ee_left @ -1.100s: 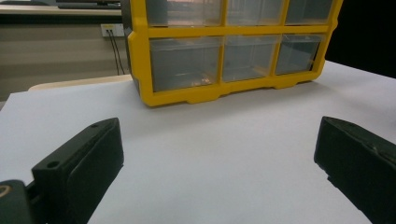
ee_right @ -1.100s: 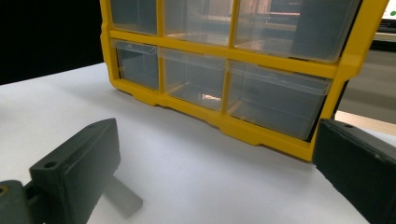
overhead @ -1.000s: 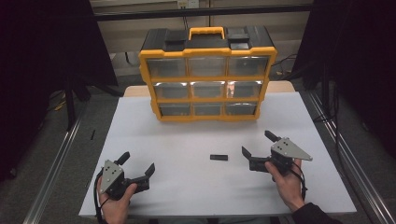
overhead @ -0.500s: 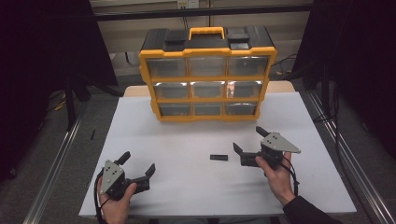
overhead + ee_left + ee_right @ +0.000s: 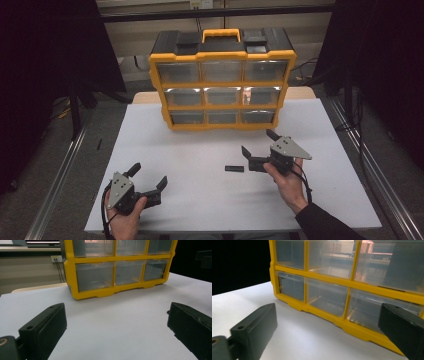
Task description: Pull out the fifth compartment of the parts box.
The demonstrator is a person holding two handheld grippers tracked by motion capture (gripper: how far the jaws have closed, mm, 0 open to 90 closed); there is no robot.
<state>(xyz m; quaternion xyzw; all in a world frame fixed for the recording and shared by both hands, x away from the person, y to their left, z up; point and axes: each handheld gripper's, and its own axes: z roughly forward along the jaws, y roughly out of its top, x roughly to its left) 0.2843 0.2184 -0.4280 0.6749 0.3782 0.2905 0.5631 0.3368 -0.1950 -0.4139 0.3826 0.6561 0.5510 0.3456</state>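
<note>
A yellow and black drawer cabinet (image 5: 222, 80) with clear drawers stands upright at the back of the white table (image 5: 200, 150). A small black bar (image 5: 234, 169) lies flat on the table right of the middle. My right gripper (image 5: 258, 143) is open just to the right of the bar, its jaws pointing left and back toward the cabinet (image 5: 342, 290). At the front left, my left gripper (image 5: 148, 176) is open and holds nothing; the cabinet (image 5: 115, 270) is well ahead of it.
Metal rails (image 5: 365, 165) run along both sides of the table. The floor around is dark. The table (image 5: 117, 322) between the left gripper and the cabinet is bare white.
My right gripper has moved left and forward toward the cabinet and the small black bar. The left gripper has stayed in place.
</note>
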